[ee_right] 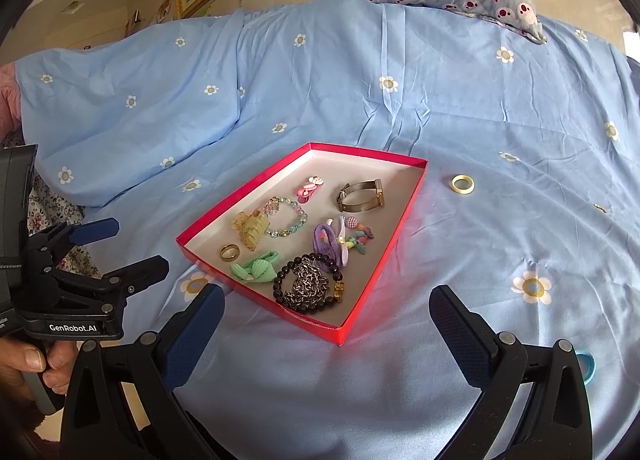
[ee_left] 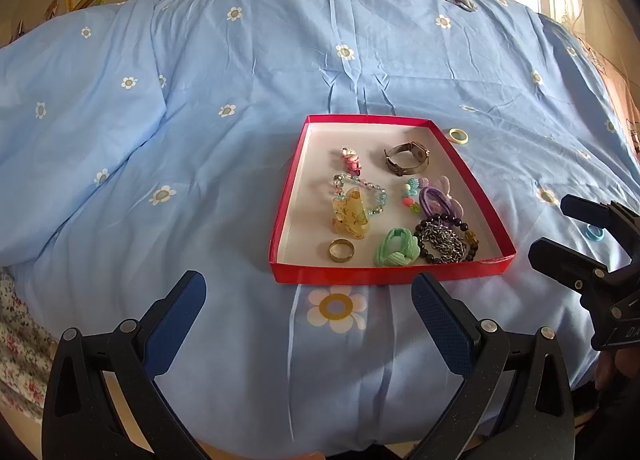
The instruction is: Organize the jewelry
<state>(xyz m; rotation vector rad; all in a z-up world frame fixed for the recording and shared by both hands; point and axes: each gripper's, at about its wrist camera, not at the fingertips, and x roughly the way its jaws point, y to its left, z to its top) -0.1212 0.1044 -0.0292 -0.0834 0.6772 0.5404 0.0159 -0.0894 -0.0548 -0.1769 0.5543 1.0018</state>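
While our left hand-held gripper [ee_left: 308,308] and right hand-held gripper [ee_right: 326,320] hover spread and empty, the red cardboard jewelry tray [ee_right: 362,302] lies just ahead on the blue flowered bedspread [ee_right: 480,219].

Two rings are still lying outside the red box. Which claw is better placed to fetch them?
Probably the right claw: open, and both the yellow ring and blue ring lie on its side of the box. The left claw sits across the box.
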